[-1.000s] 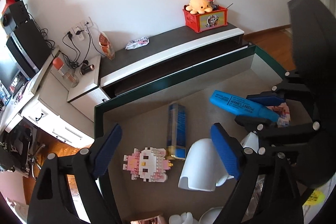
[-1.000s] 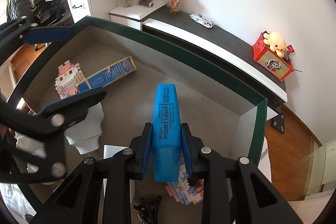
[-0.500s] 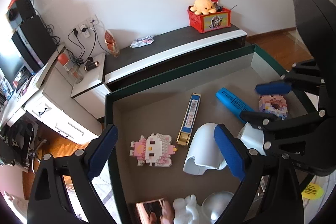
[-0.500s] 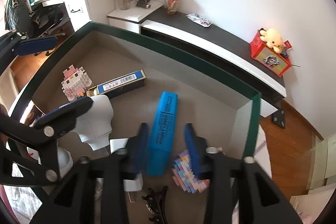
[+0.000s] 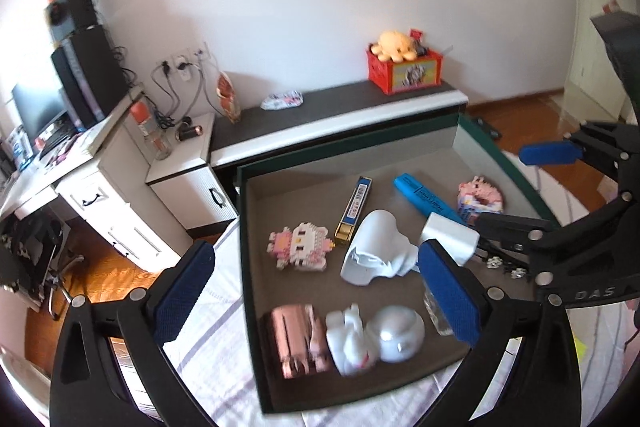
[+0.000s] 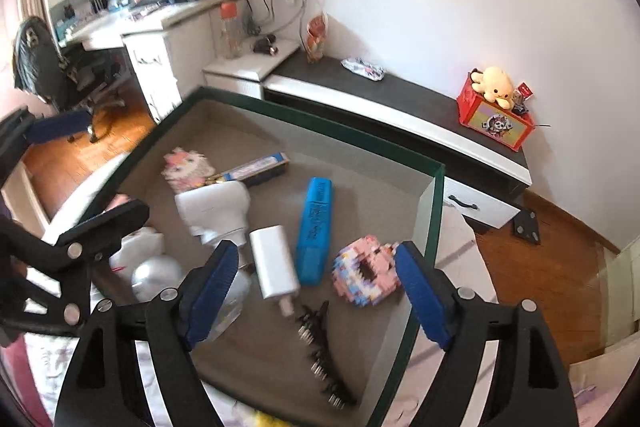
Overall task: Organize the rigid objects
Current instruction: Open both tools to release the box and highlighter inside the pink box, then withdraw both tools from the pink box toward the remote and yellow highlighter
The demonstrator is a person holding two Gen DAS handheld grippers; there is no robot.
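The blue highlighter (image 6: pixel 314 229) lay flat on the floor of the green-rimmed tray (image 6: pixel 434 211), free of any grip, its long axis running from near my right hand-held gripper (image 6: pixel 316 291) away toward the tray's far wall. In the right wrist view it sat just ahead of the jaws, slightly left of their midline, between the white charger block (image 6: pixel 274 267) and the pink brick donut (image 6: pixel 366 277). The right hand-held gripper's jaws had just been opening, and I saw nothing between the blue pads; they stood wide and empty above the tray. My left hand-held gripper (image 5: pixel 316 291) was spread as wide as it goes and also held nothing, its jaws having just been opening as well.

From the left wrist view the highlighter (image 5: pixel 426 197) lay on the far right of the tray, beyond the white figure (image 5: pixel 376 247), so the right hand was plainly the nearer. I judged the placing of the highlighter done. For whatever piece came next, I reckoned the pink brick cat (image 5: pixel 300 247) and the long blue-and-gold box (image 5: pixel 354 209) sat nearer the left hand. The tray rested on a striped bed cover (image 5: pixel 208 343).
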